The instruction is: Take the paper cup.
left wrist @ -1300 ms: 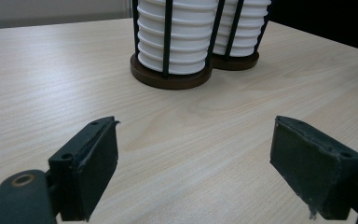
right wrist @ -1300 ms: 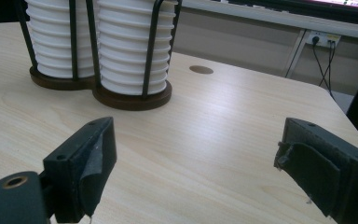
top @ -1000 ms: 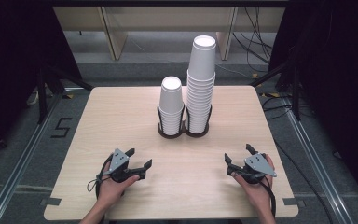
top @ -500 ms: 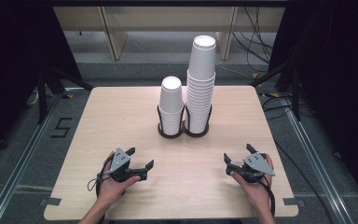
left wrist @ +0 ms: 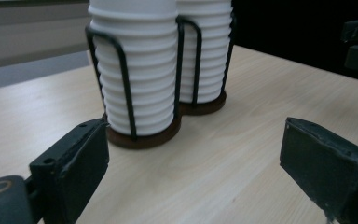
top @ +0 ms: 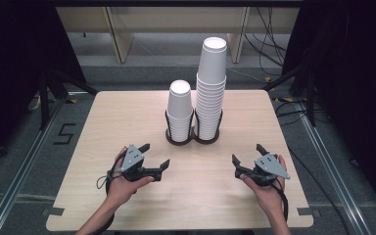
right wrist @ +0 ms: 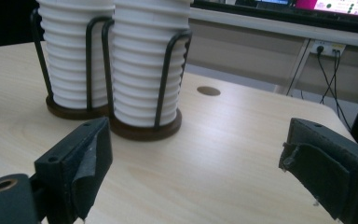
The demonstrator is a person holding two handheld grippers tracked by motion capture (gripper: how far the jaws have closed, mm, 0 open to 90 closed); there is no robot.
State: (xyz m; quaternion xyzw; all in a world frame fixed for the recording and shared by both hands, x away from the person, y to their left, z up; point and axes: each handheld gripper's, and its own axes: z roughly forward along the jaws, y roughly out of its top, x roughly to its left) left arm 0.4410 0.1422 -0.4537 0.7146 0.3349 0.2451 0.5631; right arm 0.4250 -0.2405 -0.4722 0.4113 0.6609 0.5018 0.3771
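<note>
Two stacks of white paper cups stand in a black wire holder (top: 192, 139) at the table's middle: a short stack (top: 180, 110) on the left and a tall stack (top: 210, 88) on the right. My left gripper (top: 155, 154) hovers near the front left, open, aimed toward the holder. Its jaws have just been opening with nothing between them. My right gripper (top: 247, 153) hovers front right, open and empty, and its jaws have also just been opening. The left gripper view has the short stack (left wrist: 137, 70) ahead of my left gripper (left wrist: 193, 140). The right gripper view has the tall stack (right wrist: 142, 65) ahead of my right gripper (right wrist: 196, 140).
The light wooden table (top: 117, 112) has bare surface between both grippers and the holder. A small round hole (right wrist: 208, 90) lies in the tabletop beyond the tall stack. Cables (top: 274, 54) run on the floor at the back right.
Both grippers' jaws have spread wider. Both hands have lifted a little off the table, the left more than the right. The cup stacks have not moved.
</note>
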